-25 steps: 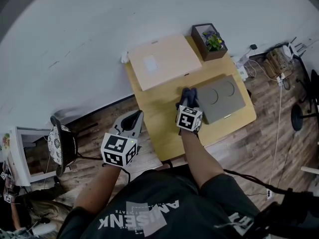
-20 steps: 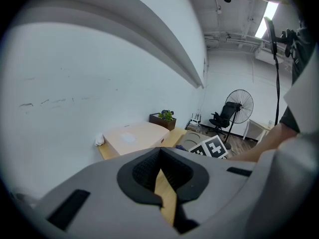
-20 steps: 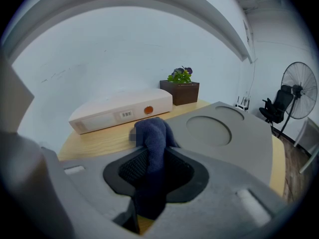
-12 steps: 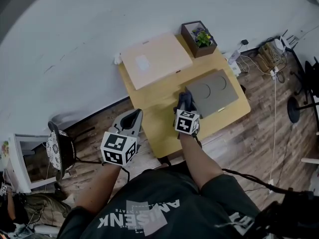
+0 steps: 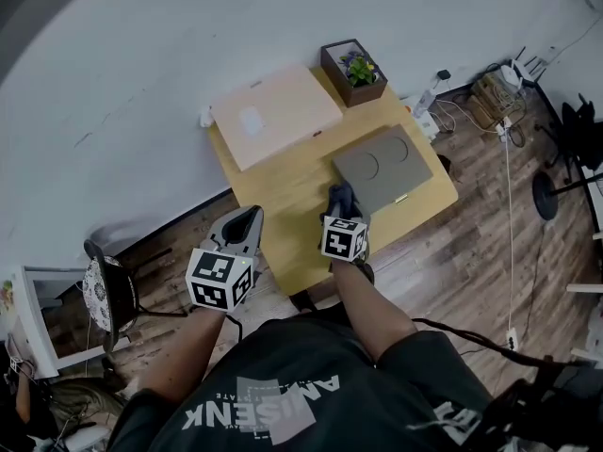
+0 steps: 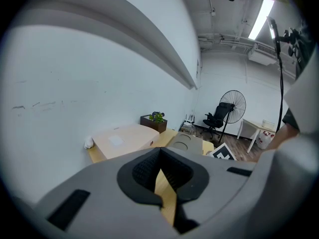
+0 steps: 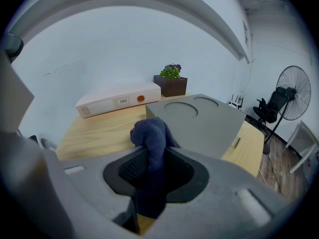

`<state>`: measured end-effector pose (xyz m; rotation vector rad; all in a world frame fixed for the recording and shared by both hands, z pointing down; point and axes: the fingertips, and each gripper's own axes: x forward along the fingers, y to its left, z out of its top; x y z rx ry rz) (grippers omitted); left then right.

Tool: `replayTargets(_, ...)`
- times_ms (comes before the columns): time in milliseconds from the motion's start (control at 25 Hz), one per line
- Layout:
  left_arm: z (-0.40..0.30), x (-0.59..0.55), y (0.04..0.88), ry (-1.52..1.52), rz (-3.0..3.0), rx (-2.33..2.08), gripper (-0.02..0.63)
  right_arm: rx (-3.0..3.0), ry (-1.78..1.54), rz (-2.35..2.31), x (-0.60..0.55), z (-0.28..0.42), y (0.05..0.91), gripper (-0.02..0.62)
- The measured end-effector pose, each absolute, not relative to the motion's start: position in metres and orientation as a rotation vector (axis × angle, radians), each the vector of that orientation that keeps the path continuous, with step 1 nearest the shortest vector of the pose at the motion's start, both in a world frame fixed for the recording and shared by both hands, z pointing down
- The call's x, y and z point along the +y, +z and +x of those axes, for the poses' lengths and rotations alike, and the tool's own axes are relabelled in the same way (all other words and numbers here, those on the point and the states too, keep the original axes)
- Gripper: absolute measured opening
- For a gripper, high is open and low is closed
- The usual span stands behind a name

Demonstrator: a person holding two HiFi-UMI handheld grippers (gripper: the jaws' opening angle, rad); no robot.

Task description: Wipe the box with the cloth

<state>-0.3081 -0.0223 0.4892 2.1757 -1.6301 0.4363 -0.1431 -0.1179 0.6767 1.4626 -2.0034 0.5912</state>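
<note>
My right gripper (image 7: 152, 166) is shut on a dark blue cloth (image 7: 151, 133), which bunches up out of the jaws. Straight ahead lies a flat grey box (image 7: 202, 116) with two round dents in its lid. In the head view the cloth (image 5: 341, 196) sits just at the near left edge of the grey box (image 5: 386, 163); whether they touch I cannot tell. A flat beige box (image 5: 273, 113) lies at the table's back left. My left gripper (image 5: 240, 226) hangs off the table's left front corner, jaws closed on nothing (image 6: 159, 171).
A dark planter with a small plant (image 5: 352, 66) stands at the back of the wooden table (image 5: 283, 224). The white wall runs behind it. Cables and a power strip (image 5: 429, 97) lie on the wooden floor to the right. A chair (image 5: 108, 285) stands to the left.
The right gripper with the cloth has drawn back a little toward the table's front edge, beside the grey box. The head view has shifted. The left gripper has barely moved.
</note>
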Motion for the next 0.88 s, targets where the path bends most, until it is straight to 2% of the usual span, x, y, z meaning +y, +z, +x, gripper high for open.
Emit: replayTargets(880,-0.249,-0.035,0.493,0.449,2.278,-1.468,-0.003,-1.972,0.604,1.435,-0.07,-0.088,0.678,0.098)
